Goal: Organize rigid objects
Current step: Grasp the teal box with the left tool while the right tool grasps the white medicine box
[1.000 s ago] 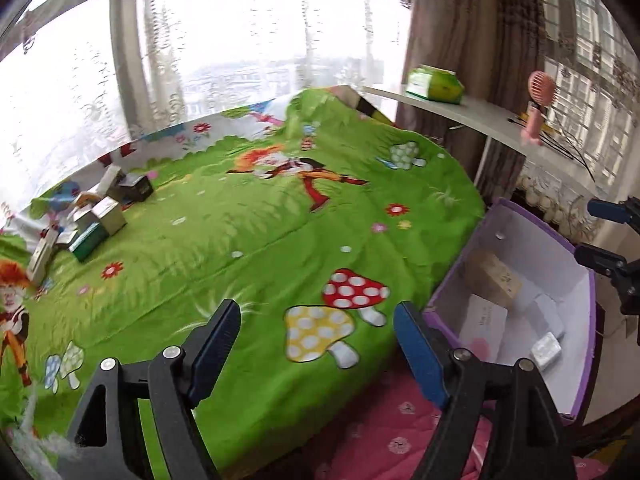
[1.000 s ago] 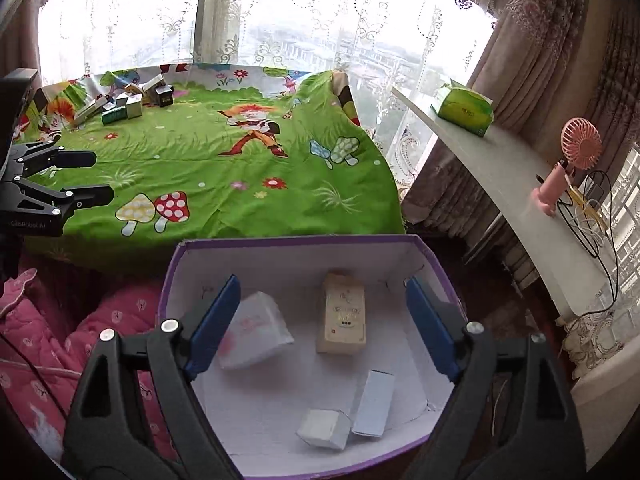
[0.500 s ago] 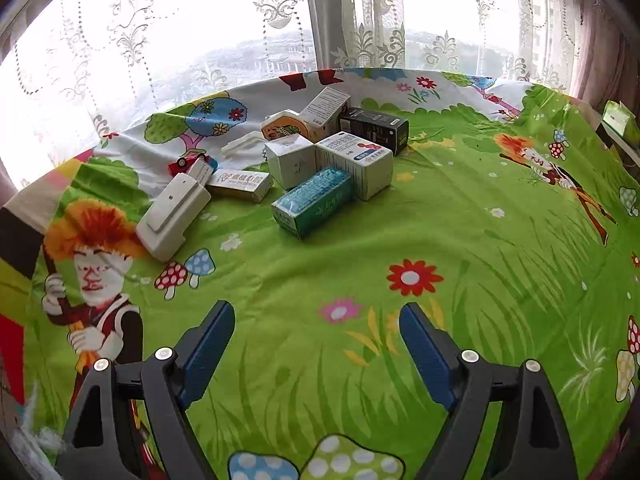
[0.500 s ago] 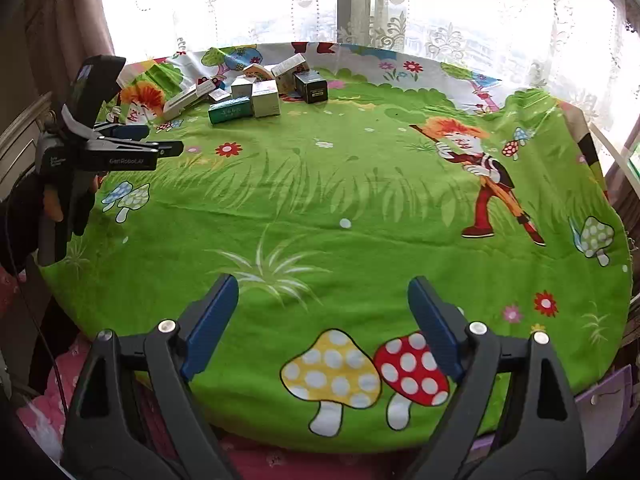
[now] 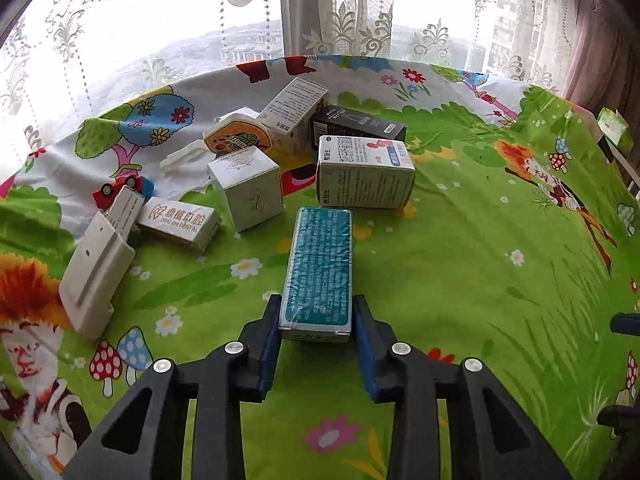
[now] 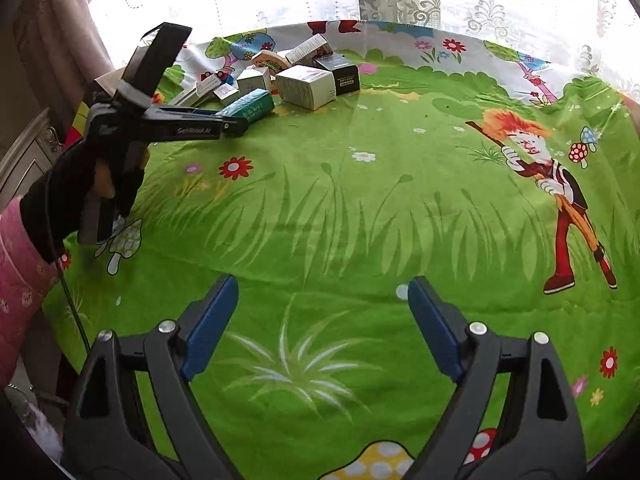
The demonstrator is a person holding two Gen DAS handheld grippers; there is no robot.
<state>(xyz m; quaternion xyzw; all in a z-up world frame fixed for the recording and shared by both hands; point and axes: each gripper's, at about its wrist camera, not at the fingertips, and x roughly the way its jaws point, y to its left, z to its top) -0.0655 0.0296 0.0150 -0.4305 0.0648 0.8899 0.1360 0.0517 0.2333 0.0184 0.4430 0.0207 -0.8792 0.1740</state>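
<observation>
The left gripper point(image 5: 316, 330) is clamped on the near end of the teal box point(image 5: 318, 272), whose long axis runs straight away toward the pile of boxes point(image 5: 304, 152) on the green sheet point(image 5: 480, 280). The right gripper point(image 6: 323, 322) hangs open and empty, well back. Half a second ago the left jaws stood wide, short of the box.
</observation>
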